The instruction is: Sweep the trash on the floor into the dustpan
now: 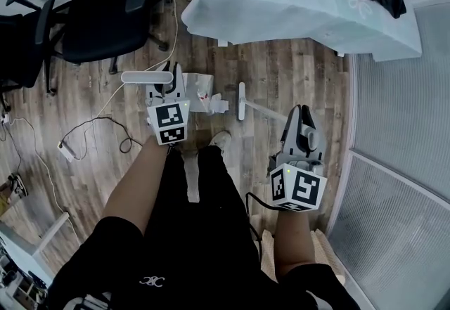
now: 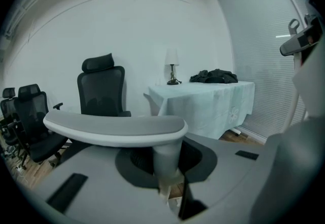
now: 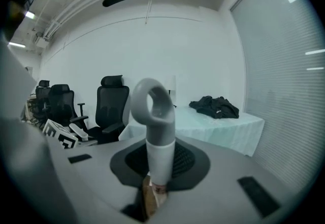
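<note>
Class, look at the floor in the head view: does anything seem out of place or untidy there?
Yes. Crumpled white scraps lie loose on the wooden floor, just ahead of the person's shoe. To the left, a loose cable straggles across the boards.

Left tongs [image 1: 171,82]: light grey housing; the inner face carried a dark oval ribbed pad [image 2: 203,159] and black rectangular insets.
Right tongs [image 1: 301,113]: grey housing with a darker grey upper part; it had the same dark oval pad [image 3: 189,159].
Marker cubes: white with black square patterns; left cube [image 1: 169,124], right cube [image 1: 296,189]; a small green light showed on each.
Cable [image 1: 253,221]: thin, black, beside the right forearm.
Top [image 1: 119,252]: black, short-sleeved, with a small white logo [image 1: 151,280].
Trousers [image 1: 211,189]: black.
Shoe [image 1: 220,140]: light-coloured.
</note>
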The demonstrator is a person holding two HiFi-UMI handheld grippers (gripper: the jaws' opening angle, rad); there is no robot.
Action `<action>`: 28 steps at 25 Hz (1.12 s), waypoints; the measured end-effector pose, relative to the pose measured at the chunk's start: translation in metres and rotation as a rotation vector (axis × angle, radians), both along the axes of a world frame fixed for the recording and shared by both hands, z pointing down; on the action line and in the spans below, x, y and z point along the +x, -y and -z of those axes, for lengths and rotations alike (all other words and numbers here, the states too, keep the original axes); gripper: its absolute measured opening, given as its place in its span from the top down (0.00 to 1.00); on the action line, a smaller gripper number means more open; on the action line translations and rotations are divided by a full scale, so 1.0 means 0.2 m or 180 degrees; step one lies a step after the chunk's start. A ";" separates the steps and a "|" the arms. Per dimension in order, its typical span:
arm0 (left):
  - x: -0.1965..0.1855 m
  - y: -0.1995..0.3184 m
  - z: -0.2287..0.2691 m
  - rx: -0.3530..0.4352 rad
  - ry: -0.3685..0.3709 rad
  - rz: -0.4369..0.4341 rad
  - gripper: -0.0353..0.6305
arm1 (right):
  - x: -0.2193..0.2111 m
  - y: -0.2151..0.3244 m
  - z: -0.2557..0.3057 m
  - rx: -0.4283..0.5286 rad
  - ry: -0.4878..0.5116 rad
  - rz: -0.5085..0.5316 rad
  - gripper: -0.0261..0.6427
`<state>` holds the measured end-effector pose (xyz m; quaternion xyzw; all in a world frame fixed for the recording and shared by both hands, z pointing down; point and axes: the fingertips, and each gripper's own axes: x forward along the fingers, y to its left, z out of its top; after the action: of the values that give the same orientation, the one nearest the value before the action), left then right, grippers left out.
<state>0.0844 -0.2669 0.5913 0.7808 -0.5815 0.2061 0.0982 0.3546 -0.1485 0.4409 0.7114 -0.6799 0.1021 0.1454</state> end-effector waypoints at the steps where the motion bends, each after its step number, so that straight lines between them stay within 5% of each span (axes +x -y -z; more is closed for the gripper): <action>1: 0.01 0.00 0.00 0.0022 0.0000 -0.0025 0.86 | -0.02 0.00 -0.02 -0.0016 -0.0072 0.0024 0.87; 8: -0.05 -0.06 0.01 -0.0042 -0.0120 -0.0098 0.86 | -0.23 -0.04 -0.16 -0.0242 -0.0331 0.0097 0.87; 23: -0.19 -0.19 0.00 -0.0165 -0.0332 -0.0444 0.86 | -0.84 -0.01 -0.14 -0.0220 0.0196 0.0161 0.88; 28: -0.25 -0.19 0.00 -0.0156 -0.0375 -0.0484 0.86 | -0.87 -0.01 -0.07 -0.0151 0.0274 0.0181 0.88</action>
<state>0.0351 -0.2282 0.5906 0.8308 -0.5086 0.1808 0.1354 0.1804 -0.1469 0.4550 0.6832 -0.7028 0.1445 0.1357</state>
